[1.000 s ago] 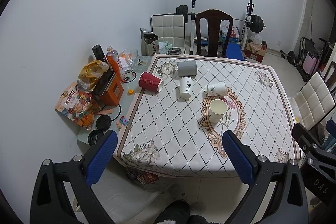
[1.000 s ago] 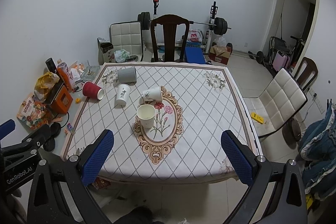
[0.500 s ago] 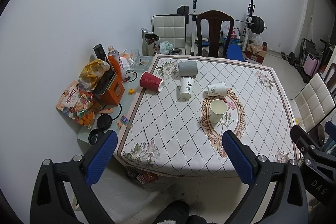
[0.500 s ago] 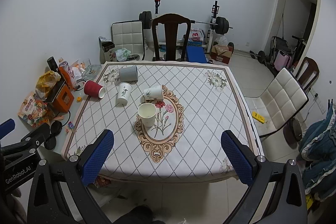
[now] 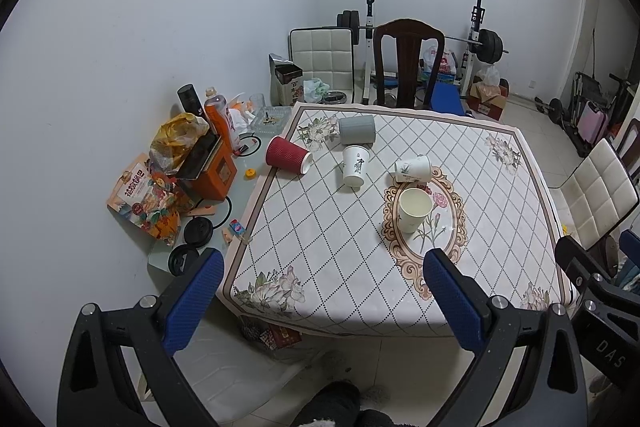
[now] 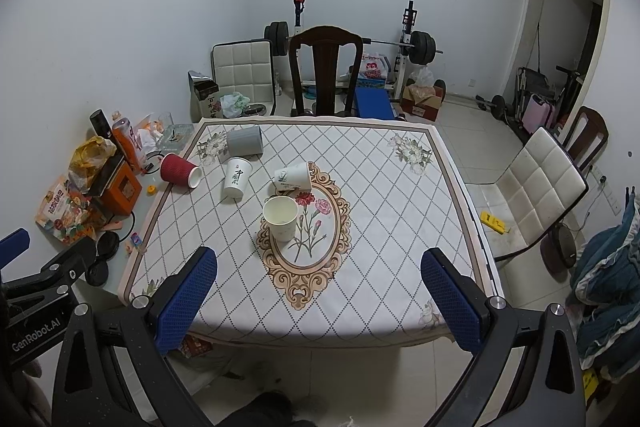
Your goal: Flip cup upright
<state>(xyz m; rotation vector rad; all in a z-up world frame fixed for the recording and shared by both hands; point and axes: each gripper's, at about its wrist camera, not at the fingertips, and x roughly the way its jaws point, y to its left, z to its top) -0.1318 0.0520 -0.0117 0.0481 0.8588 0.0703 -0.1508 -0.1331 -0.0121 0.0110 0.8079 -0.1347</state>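
Hardly any change over the last second: both views sit almost exactly as before, with only a slight drift of the frame. No cup touched, none moved. Reads as a pause before the approach, so the flipping itself is not yet begun.

Left gripper [image 5: 322,259] spread wide and empty, well back from the oval medallion [image 5: 436,239] printed on the tablecloth. Right gripper [image 6: 318,259] likewise gaping and empty, also well short of the medallion.

On the medallion's left part, a cream paper cup [image 5: 415,209] standing mouth up, plain and smooth, tapered. At the medallion's far rim, touching its scrolled border, a white printed cup [image 5: 412,169] lying on its side, mouth to the right. Farther off to the far left of the medallion, a white cup with black calligraphy [image 5: 355,165], apparently lying with its base toward the camera, though hard to be sure. Beyond that, a grey cup [image 5: 357,129] on its side, matte and straighter-walled. Farthest left of the medallion, at the cloth's edge, a red ribbed cup [image 5: 289,159] on its side, corrugated sleeve, white inside.

Likely first target: the printed cup at the medallion's rim, nearest of the toppled ones. Thin paper walls, light and round: prone to rolling under a nudge and to denting under a hard squeeze, so better pinched gently across the body
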